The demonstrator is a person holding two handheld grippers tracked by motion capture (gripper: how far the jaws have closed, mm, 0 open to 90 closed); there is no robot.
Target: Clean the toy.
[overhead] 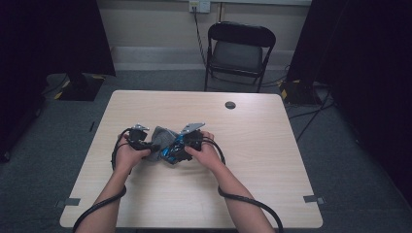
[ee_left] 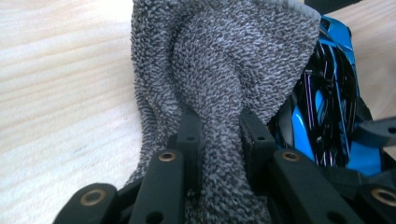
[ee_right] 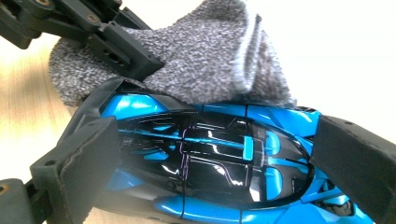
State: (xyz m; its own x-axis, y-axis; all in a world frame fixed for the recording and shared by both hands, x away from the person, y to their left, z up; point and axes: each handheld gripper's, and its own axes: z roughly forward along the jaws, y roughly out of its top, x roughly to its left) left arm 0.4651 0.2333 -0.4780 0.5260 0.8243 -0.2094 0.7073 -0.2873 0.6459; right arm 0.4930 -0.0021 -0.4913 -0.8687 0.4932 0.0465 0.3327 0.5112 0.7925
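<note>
High view puts both hands close together near the middle of the table (overhead: 272,145), the left gripper (overhead: 145,144) and the right gripper (overhead: 180,148) meeting over a grey cloth (overhead: 163,138) and a blue-and-black toy car (overhead: 171,153). The work in hand looks like wiping the car: one tool steadies it while the other brings the cloth against it.

Seen from the right gripper view, the toy car (ee_right: 210,158) lies lengthwise between the right gripper's two padded jaws, one pressed on each end, so it is clamped firmly and presented with its glossy top facing the cloth (ee_right: 205,56). Holding it by the ends probably leaves the body free to be rubbed.

Looking along the left gripper view, the jaws are drawn in tight on a bunched fold of the cloth (ee_left: 219,93), which rises between them and spreads out above, draping against the car (ee_left: 327,107) just beside it. Gathering the cloth this way gives a padded wad to rub with.
</note>
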